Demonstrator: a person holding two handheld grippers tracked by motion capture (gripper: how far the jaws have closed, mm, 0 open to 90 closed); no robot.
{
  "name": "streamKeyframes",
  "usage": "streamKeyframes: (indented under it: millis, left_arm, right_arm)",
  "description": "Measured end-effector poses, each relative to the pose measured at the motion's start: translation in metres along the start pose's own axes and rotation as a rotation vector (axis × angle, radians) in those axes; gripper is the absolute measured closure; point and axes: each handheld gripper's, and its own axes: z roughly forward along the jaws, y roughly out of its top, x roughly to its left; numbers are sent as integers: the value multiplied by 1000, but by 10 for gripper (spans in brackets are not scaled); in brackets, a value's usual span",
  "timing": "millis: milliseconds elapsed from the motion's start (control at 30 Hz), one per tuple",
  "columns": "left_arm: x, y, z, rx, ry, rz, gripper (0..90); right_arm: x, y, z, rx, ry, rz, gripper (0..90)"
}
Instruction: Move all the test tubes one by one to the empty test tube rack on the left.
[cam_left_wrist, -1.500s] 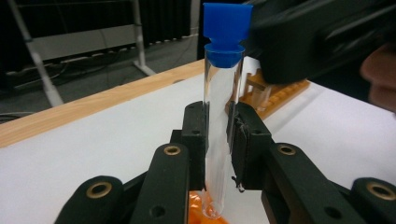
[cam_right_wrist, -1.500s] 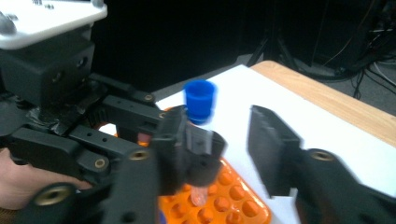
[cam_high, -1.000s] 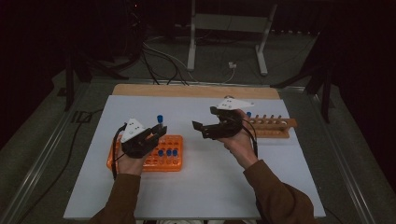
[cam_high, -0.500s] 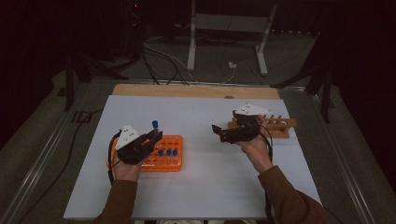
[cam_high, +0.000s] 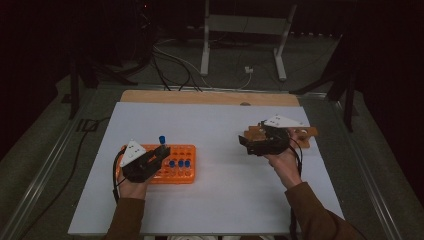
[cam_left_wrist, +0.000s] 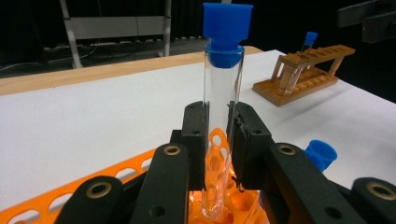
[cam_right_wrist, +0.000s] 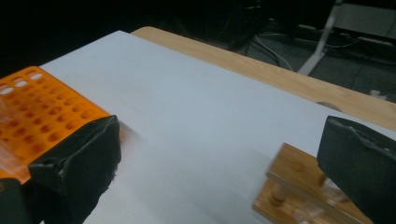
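Left hand-held gripper (cam_left_wrist: 217, 135) clamped on test tube (cam_left_wrist: 222, 116), blue cap up, tube foot over orange rack (cam_high: 175, 170) hole. Risk: tilt, glass catches rim, slips in pads. Right hand-held gripper (cam_right_wrist: 219, 158) jaws just opened, nothing between; may bump wooden rack (cam_right_wrist: 303, 186).

Left gripper (cam_high: 161, 151) holding blue-capped tube (cam_high: 162, 141) over orange rack (cam_high: 188, 176), right gripper (cam_high: 246, 143) by wooden rack (cam_high: 307, 133)

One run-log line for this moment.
left gripper: shut on capped tube | over orange rack | right gripper: open, empty
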Motion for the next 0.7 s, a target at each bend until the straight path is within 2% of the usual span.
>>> streamKeyframes:
  millis: [400, 600, 700]
  left_arm:
    - [0, -10, -3, 42, -19, 2, 781]
    - [-2, -18, -3, 86, -24, 10, 780]
    - [-4, -22, -1, 125, -20, 32, 780]
  right_arm:
    - [-13, -13, -10, -2, -15, 24, 0]
    - [-17, -18, -14, -8, -15, 41, 0]
    - [-18, -21, -15, -10, -13, 41, 0]
